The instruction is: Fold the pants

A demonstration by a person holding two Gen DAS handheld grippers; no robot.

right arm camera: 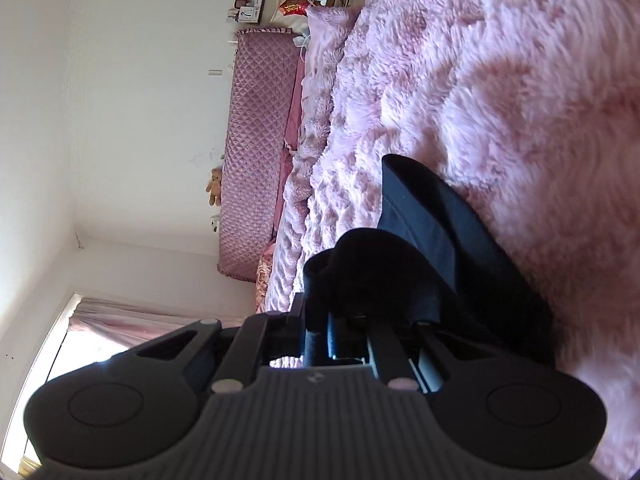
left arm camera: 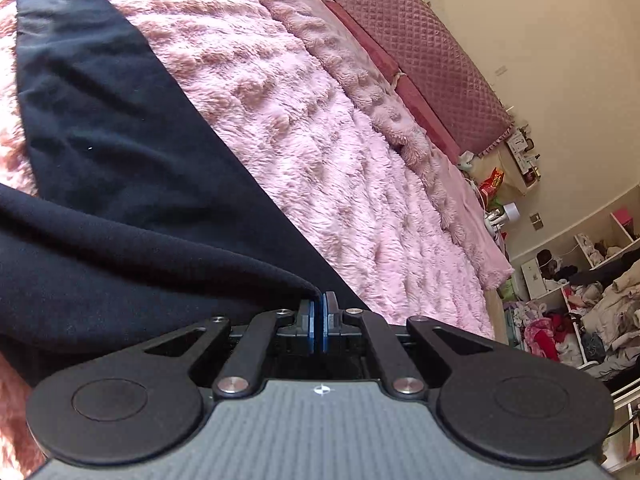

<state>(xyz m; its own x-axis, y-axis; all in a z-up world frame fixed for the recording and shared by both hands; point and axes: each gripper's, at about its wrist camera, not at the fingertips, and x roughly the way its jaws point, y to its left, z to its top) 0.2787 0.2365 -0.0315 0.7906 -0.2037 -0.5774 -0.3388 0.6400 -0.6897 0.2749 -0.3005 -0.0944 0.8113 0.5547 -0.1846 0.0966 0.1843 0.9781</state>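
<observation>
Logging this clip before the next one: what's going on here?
A person with a gripper in each hand is folding dark navy pants on a fluffy pink blanket covering a bed. The left gripper is shut on an edge of the fabric. The right gripper also pinches a bunched part. Both ends look lifted, mid-fold.

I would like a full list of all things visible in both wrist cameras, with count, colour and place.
pants: one, dark navy, on the blanket, lifted at both grips
blanket: one, pink, fluffy, covering the bed
headboard: one, quilted mauve, against the wall
teddy bear: one, tan, beside the headboard
shelves: white, cluttered with clothes, beyond the bed
curtain: pink, at the window
left gripper: shut on the pants
right gripper: shut on the pants
</observation>
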